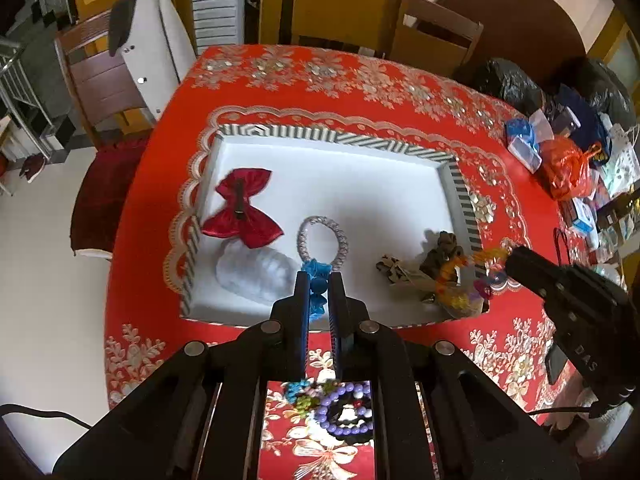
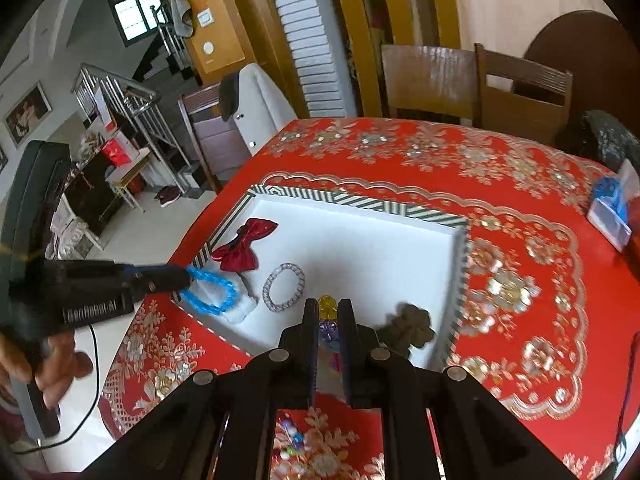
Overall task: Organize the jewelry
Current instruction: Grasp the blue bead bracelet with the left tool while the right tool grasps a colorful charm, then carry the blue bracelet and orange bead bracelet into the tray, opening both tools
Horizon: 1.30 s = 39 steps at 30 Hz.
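Left fingers [image 1: 319, 285] pinch the blue bracelet [image 2: 212, 294]; right fingers [image 2: 328, 314] pinch colourful beads [image 2: 326, 307]. Lower both inside the tray [image 1: 400, 152] before releasing.

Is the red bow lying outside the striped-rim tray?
No. In the left wrist view the red bow lies on the white floor inside the tray, near its left wall.

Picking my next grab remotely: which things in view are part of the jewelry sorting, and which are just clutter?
Job:
striped tray
blue bracelet in left gripper
multicolored bead strand in right gripper
clear bracelet
red bow
brown bow
purple bead bracelet

Clutter:
plastic bags
black bag
chairs
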Tool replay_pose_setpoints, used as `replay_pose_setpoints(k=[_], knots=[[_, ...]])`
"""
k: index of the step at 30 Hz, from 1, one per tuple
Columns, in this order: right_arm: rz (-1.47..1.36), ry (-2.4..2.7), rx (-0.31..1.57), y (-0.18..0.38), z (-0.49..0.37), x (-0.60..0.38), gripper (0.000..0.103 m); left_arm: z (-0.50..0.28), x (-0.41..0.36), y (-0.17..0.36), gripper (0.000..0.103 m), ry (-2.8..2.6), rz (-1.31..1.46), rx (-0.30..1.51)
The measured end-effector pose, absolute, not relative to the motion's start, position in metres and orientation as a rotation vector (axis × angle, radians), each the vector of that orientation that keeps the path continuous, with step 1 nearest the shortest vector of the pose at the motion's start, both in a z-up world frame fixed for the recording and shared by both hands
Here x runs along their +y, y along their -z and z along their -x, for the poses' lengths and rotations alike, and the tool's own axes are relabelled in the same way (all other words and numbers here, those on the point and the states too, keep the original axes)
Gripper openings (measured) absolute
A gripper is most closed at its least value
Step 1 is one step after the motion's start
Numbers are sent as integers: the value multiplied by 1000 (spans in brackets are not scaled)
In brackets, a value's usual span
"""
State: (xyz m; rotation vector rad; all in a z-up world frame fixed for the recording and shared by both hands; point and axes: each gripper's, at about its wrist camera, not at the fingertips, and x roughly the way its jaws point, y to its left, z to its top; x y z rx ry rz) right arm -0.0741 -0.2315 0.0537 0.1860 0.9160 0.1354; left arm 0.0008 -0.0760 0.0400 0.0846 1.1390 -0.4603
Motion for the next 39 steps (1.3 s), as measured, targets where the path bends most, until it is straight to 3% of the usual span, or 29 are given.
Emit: replay_pose_setpoints(k=[14,22,33,35,38,39], knots=[[-182,-216,1015,-17,-6,-200,9,-25,-85,11,7,463,-70,1251],[-189,-107,1120,30,-44,-231,9,-45,-58,46,7,377,-35,1322],[-194,-3,1175,52,-51,-256,9,-47,-62,49,7,379,-77,1304],[-201,0,1166,47,-47,-255,12,-47,-64,48,7,379,-87,1299],[-221,-15,1149,39,-40,-252,28,-48,-70,48,7,376,-105,1292],[-226,-23,1140,35,-37,-250,28,-47,-71,47,7,376,-105,1290]])
